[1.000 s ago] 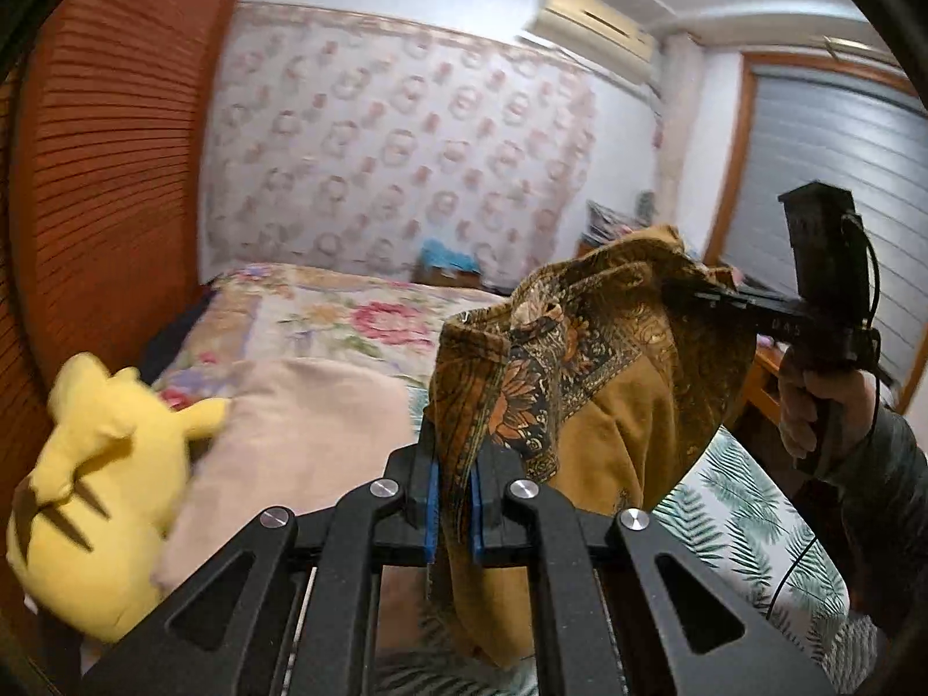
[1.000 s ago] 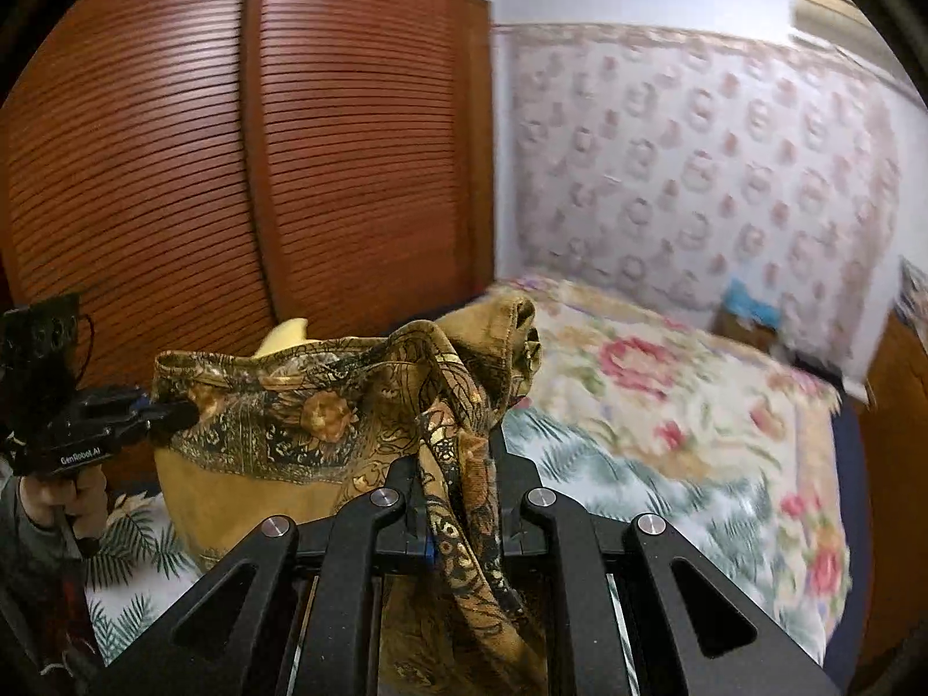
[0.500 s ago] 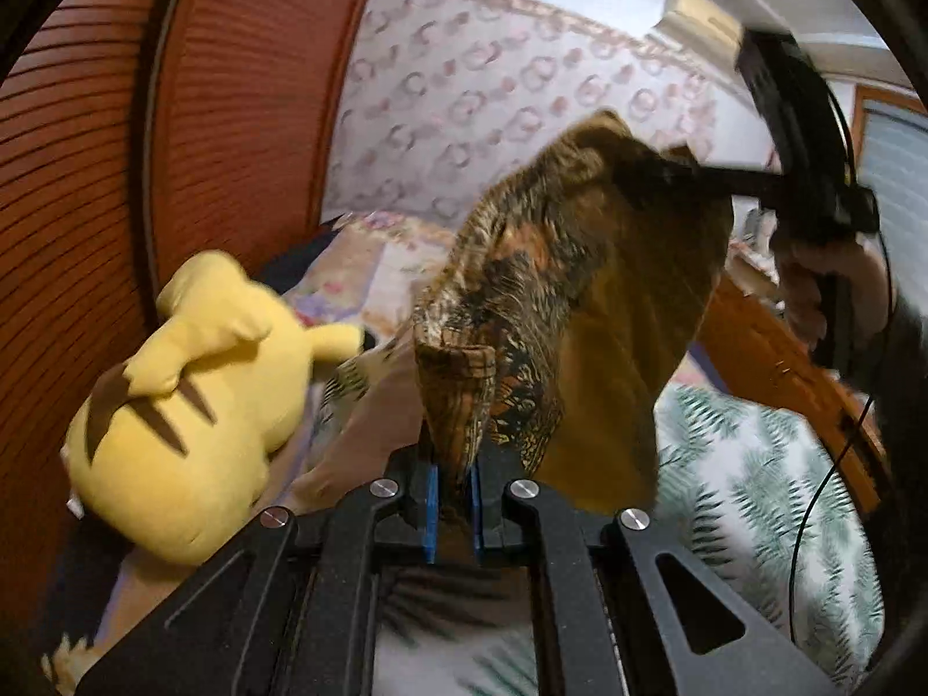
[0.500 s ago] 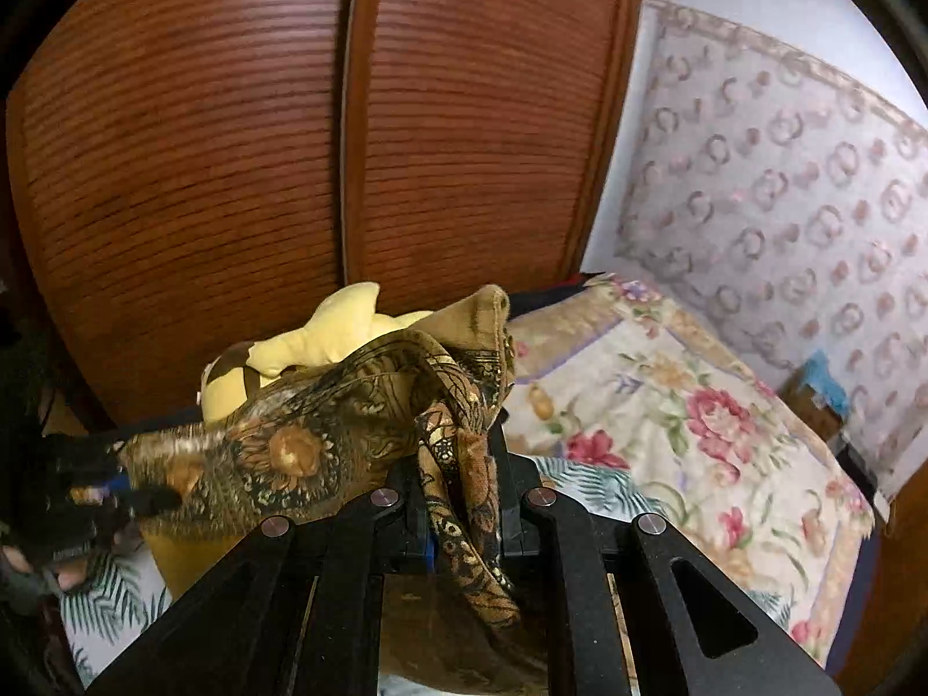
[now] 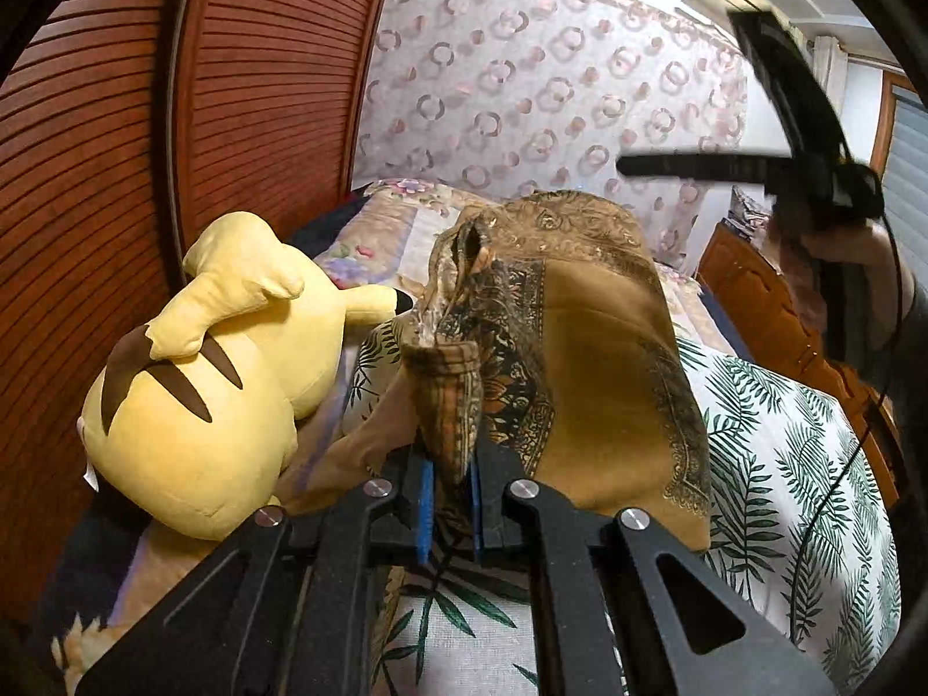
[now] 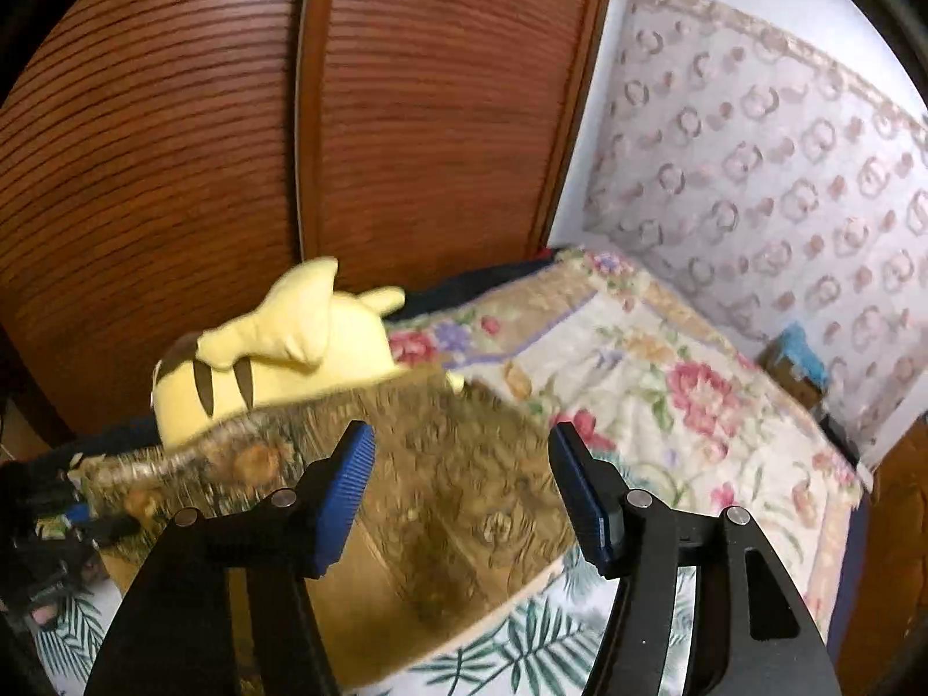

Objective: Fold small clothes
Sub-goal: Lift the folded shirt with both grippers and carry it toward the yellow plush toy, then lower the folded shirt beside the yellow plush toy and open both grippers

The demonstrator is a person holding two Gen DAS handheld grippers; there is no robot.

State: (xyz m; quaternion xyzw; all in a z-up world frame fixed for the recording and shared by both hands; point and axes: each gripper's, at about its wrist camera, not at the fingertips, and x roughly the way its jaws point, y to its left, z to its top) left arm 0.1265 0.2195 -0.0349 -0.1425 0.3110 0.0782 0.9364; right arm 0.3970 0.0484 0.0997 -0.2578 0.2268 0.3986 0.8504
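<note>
A brown paisley-patterned cloth (image 5: pixel 586 359) hangs bunched from my left gripper (image 5: pixel 449 499), which is shut on one corner just above the leaf-print sheet (image 5: pixel 771 464). In the right wrist view the same cloth (image 6: pixel 458 499) is blurred and dropping toward the bed. My right gripper (image 6: pixel 464 464) has its jaws opening; its blue pads (image 6: pixel 348 487) stand well apart, and the cloth shows beyond them, untouched. From the left wrist view the right gripper (image 5: pixel 629 165) hovers above the cloth, held by a hand (image 5: pixel 841 243).
A yellow plush toy (image 5: pixel 214 394) lies to the left of the cloth, against slatted wooden wardrobe doors (image 6: pixel 290 116). A floral quilt (image 6: pixel 667 383) covers the far part of the bed. Wooden furniture (image 5: pixel 771 313) stands along the right side.
My right gripper opened and let go of its corner of the cloth, which now falls loose. Both hands swung left toward the plush toy and sank; the left still grips.
</note>
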